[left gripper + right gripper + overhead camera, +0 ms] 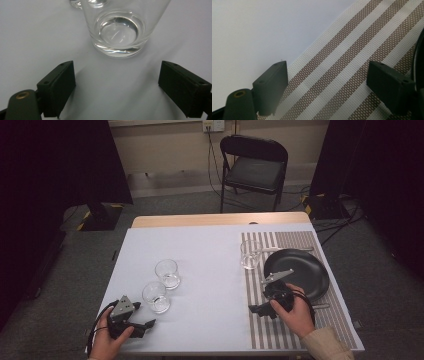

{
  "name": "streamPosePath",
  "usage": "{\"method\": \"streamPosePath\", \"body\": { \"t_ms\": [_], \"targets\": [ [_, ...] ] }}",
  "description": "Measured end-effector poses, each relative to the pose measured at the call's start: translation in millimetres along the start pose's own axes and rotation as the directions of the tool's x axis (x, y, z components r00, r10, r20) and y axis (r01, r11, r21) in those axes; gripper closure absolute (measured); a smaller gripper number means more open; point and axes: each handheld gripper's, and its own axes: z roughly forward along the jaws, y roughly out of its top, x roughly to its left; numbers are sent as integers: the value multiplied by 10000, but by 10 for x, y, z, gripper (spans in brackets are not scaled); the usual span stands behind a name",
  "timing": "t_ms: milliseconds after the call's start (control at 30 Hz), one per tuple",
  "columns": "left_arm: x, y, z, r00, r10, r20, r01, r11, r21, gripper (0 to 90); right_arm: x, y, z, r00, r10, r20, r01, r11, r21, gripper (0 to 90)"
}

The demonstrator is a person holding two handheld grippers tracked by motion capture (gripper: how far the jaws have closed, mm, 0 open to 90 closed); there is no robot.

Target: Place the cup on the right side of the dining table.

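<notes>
The high view is looking forward and down from above the person's side, taking in the whole counter [210, 245] from afar. The left gripper view is riding low on the left claw [142, 326], facing a glass [117, 30] just ahead of its jaws; the high view is sharing that glass [156, 296]. The right gripper view is sitting close over the mat [352, 65] under the right claw [260, 309], also seen from above [260, 330].

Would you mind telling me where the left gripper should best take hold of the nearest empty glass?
Probably low on the side wall of the nearest glass, coming level from the person's side. It stands upright, and the left gripper already faces its thick base with jaws open wider than the glass. A second glass stands close behind, so pushing far past the wall seems risky.
</notes>
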Motion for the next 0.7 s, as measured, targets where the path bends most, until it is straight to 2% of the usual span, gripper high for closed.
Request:
{"method": "streamPosePath", "body": {
  "t_ms": [700],
  "targets": [
    [0, 0, 0, 10000, 10, -6, -10, 10000, -2, 133, 9, -59, 18, 9997, -227, 44, 227, 9997, 22, 161]
  ]
}}
